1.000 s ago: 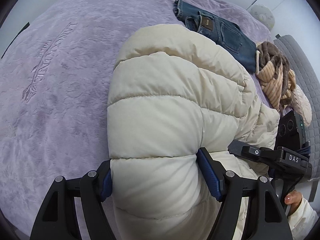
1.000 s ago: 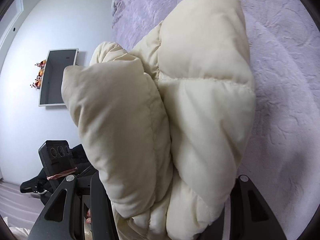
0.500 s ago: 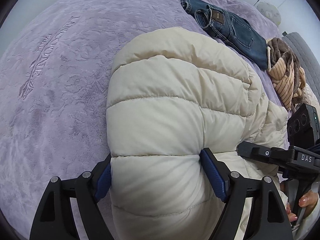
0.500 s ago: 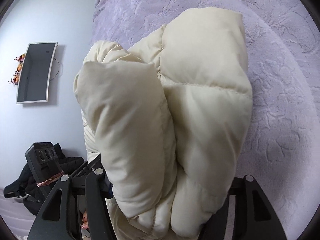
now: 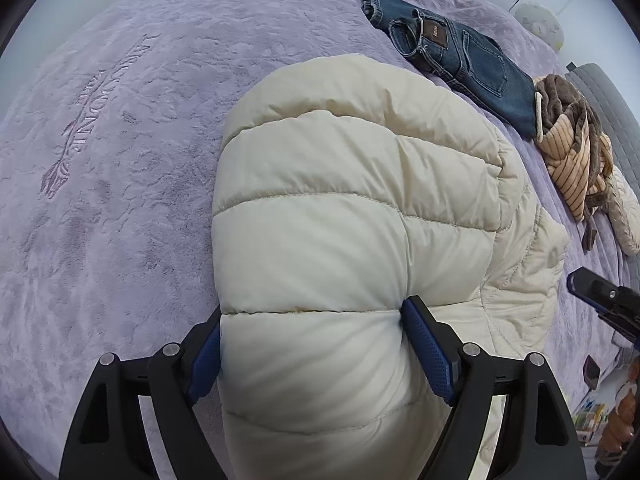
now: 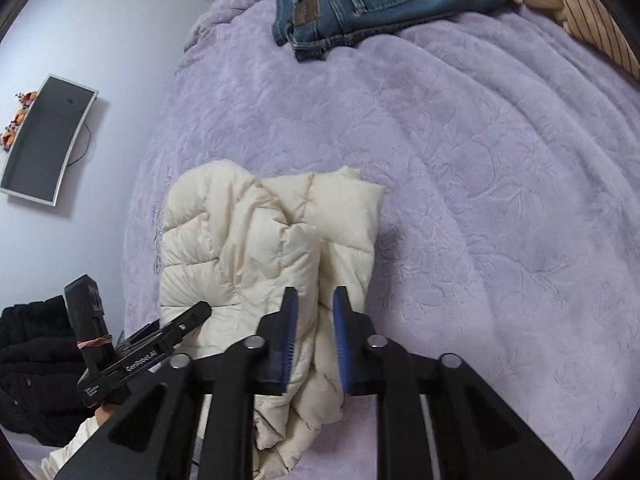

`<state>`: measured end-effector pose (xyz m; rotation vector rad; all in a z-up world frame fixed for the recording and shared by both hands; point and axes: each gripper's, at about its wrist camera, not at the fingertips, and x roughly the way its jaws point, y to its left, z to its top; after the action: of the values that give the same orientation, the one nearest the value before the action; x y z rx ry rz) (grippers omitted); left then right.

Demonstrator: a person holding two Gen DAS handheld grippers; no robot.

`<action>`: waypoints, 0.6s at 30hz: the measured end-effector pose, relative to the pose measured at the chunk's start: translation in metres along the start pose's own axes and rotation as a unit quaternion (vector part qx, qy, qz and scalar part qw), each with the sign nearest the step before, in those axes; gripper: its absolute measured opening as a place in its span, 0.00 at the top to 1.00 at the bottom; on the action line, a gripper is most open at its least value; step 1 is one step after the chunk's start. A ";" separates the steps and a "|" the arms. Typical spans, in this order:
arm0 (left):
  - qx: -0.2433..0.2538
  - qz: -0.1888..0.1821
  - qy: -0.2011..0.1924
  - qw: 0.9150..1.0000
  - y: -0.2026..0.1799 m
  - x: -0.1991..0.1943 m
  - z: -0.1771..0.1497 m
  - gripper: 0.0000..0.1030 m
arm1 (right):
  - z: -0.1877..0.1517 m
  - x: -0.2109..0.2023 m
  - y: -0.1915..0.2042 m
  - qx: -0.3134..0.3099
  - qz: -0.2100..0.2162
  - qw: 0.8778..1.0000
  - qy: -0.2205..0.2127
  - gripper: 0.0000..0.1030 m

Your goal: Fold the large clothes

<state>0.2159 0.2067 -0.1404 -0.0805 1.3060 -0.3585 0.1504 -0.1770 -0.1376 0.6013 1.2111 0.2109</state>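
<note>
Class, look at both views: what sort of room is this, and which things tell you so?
Most likely a bedroom: a wide bed under a plush lilac bedspread, clothes on it such as folded jeans and a cream puffer jacket, and a wall-mounted screen.

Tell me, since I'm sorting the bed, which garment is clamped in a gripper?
The cream puffer jacket, squeezed between the left gripper pads. The jeans and striped brown garment lie untouched farther back.

Lying on 1 purple blanket (image 6: 460, 152): 1 cream puffer jacket (image 5: 340, 216), 1 pr jeans (image 5: 460, 56), 1 striped brown garment (image 5: 572, 140).
</note>
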 end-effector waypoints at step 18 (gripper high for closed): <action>0.161 -0.082 0.005 0.983 -0.054 -0.057 -0.048 0.20 | 0.013 0.067 0.025 -0.020 -0.051 0.998 0.017 0.84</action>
<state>0.1459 0.1801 -0.0861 0.0872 1.2383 -0.7084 0.1901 -0.1296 -0.1760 0.5020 1.2643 0.1602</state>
